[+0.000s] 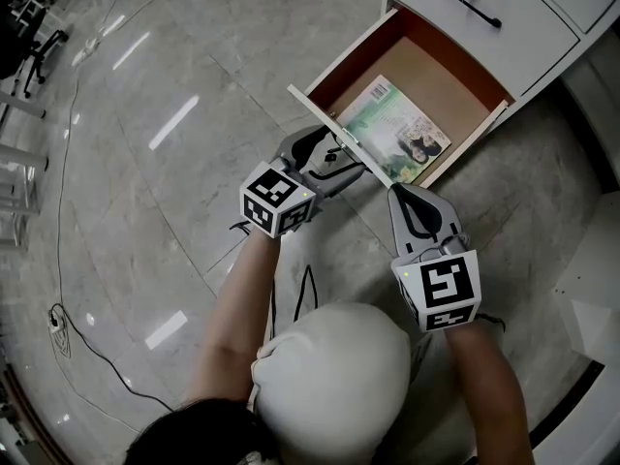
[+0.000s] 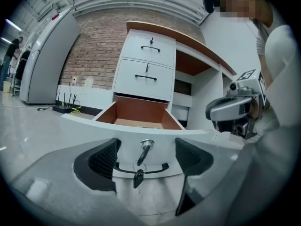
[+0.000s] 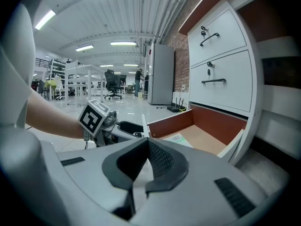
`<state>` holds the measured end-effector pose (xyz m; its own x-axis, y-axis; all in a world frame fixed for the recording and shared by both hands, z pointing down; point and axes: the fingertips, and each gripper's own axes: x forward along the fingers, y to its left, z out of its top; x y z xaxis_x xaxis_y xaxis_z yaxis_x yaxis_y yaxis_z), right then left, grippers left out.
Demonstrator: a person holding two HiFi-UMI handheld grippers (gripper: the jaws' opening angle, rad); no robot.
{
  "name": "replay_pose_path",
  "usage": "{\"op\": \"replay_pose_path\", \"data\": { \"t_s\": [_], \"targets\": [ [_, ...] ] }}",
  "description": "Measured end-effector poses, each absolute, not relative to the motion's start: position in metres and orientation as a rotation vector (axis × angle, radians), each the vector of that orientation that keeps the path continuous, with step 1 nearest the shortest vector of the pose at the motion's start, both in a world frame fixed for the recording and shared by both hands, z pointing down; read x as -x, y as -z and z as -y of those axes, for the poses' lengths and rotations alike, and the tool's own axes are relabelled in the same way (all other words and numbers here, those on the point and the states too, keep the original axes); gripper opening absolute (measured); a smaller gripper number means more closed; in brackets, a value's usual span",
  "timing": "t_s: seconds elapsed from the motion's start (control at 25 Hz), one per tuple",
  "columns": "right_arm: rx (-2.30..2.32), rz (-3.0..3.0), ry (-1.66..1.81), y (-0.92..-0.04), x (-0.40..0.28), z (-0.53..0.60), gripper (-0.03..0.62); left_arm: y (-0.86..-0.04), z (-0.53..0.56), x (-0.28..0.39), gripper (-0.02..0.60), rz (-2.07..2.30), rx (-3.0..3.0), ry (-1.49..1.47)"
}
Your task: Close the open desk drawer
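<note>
The bottom desk drawer (image 1: 453, 74) stands pulled out, and a green-covered book (image 1: 397, 134) lies inside it. Its white front panel (image 1: 339, 141) carries a black handle (image 2: 141, 169) and a lock with a key hanging from it (image 2: 138, 175). My left gripper (image 1: 334, 155) is open right at that panel, its pads (image 2: 106, 160) either side of the handle and lock, with nothing gripped. My right gripper (image 1: 397, 194) is shut and empty, just off the panel's right end. The right gripper view shows the drawer (image 3: 214, 121) from the side, with the left gripper (image 3: 126, 128) at its front.
Two closed drawers with black handles (image 2: 146, 76) sit above the open one, under a wooden desktop (image 2: 188, 39). A desk recess (image 2: 186, 86) lies to the right. Routers and cables (image 2: 66, 108) sit by the brick wall, a cable (image 1: 87, 337) trails on the floor, and an office chair (image 1: 29, 27) stands far left.
</note>
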<state>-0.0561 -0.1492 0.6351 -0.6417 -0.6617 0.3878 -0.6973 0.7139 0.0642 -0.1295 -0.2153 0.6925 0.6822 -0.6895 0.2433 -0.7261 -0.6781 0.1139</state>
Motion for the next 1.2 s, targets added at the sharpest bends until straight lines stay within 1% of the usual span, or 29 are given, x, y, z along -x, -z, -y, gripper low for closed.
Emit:
{"op": "replay_pose_path", "data": {
  "t_s": [0.32,0.56,0.72,1.2],
  "targets": [
    [-1.025,2.566,-0.110,-0.626,0.067,0.150,0.011,-0.675,0.220,0.127,0.374,1.147,-2.694,-0.254],
    [-1.051,2.567,-0.123,-0.620,0.065,0.156,0.011,-0.667,0.224,0.123,0.376,1.144,-2.663,-0.324],
    [-1.051,2.580,-0.118,-0.608,0.064,0.159,0.011,-0.650,0.230,0.117,0.376,1.150,-2.659,-0.316],
    [-1.161,2.571,-0.058,-0.589,0.047,0.179,0.011,-0.616,0.258,0.103,0.377,1.147,-2.672,-0.311]
  ]
}}
